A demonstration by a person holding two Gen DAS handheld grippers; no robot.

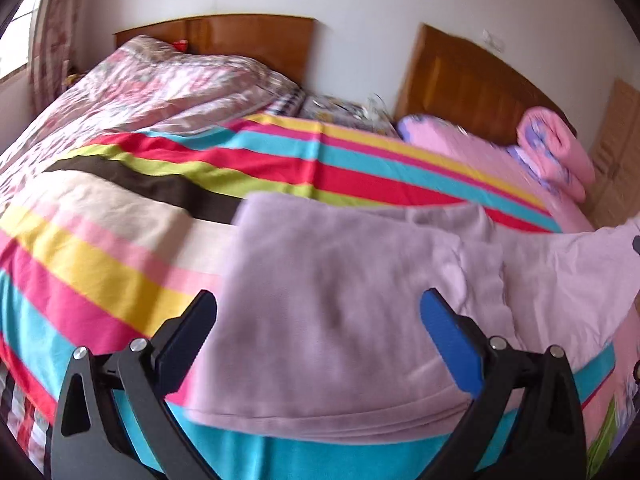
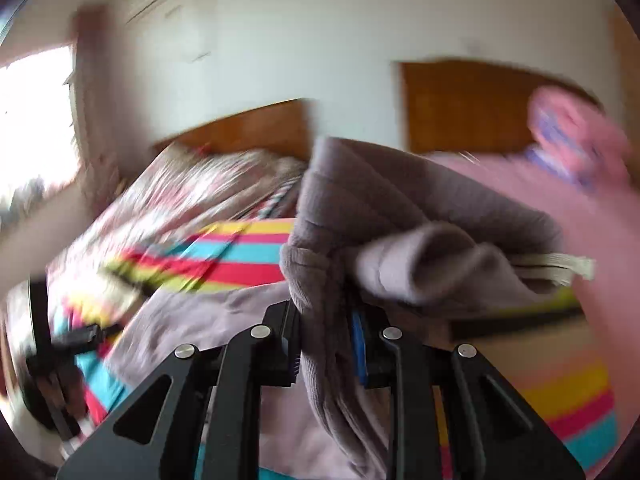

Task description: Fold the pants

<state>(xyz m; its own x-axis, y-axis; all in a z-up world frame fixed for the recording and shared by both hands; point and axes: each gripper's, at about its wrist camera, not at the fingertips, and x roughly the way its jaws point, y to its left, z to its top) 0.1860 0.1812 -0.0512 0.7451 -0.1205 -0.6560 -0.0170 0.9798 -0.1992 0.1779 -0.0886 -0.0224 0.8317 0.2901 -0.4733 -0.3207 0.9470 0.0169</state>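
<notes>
The mauve pants (image 1: 332,300) lie partly folded on the striped bed cover (image 1: 120,232), near the bed's front edge. My left gripper (image 1: 318,320) is open, with its jaws wide apart above the folded part, holding nothing. My right gripper (image 2: 324,344) is shut on a bunched end of the pants (image 2: 400,232) and holds it lifted above the bed, with a white label showing at the right. The right wrist view is blurred by motion. The left gripper (image 2: 80,336) shows at the left of the right wrist view.
A floral quilt (image 1: 160,84) is heaped at the back left of the bed. A pink sheet (image 1: 480,152) and a rolled pink blanket (image 1: 556,148) lie at the back right. Wooden headboards (image 1: 248,40) stand against the white wall. A window (image 2: 36,120) is at the left.
</notes>
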